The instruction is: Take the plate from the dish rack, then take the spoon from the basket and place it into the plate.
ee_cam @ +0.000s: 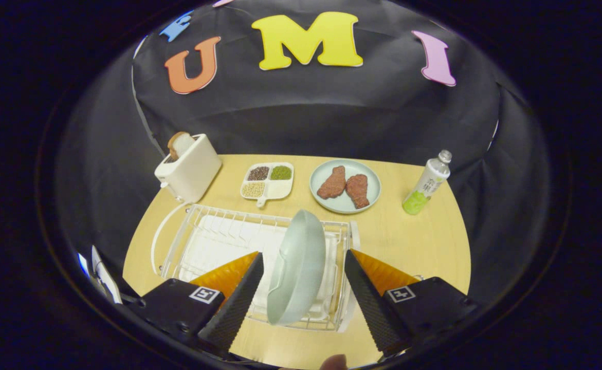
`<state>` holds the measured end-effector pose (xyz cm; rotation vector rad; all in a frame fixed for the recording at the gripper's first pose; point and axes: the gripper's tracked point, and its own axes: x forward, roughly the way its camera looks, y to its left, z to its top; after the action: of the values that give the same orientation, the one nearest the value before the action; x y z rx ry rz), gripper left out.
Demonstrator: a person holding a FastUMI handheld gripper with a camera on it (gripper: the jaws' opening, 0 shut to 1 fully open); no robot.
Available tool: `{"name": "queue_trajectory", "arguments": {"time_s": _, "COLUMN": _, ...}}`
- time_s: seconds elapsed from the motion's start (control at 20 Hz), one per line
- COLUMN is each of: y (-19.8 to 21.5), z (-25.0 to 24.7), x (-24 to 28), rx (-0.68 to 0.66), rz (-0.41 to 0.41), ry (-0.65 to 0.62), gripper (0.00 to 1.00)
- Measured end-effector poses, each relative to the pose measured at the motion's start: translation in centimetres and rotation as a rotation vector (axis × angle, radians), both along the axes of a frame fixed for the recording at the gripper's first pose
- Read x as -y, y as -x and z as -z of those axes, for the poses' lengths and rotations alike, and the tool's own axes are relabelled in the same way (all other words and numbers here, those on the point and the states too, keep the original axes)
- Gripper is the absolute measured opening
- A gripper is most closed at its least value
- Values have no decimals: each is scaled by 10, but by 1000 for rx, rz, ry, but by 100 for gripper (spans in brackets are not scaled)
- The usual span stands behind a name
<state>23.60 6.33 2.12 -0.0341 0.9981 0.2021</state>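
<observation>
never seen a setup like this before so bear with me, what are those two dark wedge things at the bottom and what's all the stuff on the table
Those two wedges are the fingers of a handheld gripper. A person carries it, and the camera rides on it, looking forward along the fingers, so you see what the tool sees. The round, bent look comes from a fisheye lens.

The fingers are open, with a pale plate standing on edge between them in a white wire dish rack. They do not press on it, so nothing is held yet.

Beyond the rack, on the wooden table, stand a white toaster with a slice of bread in it, a divided dish of beans or grains, a second plate with two pieces of meat, and a bottle of green drink.
</observation>
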Motion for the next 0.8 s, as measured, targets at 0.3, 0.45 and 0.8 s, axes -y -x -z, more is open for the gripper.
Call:
{"name": "queue_trajectory", "arguments": {"time_s": 0.3, "y": -10, "z": 24, "x": 2, "rx": -68, "rz": 53, "ry": -14, "gripper": 82}}
{"name": "queue_trajectory", "arguments": {"time_s": 0.45, "y": -12, "z": 28, "x": 2, "rx": -87, "rz": 82, "ry": -20, "gripper": 64}}
{"name": "queue_trajectory", "arguments": {"time_s": 0.8, "y": -10, "z": 21, "x": 7, "rx": -66, "rz": 196, "ry": 67, "gripper": 35}}
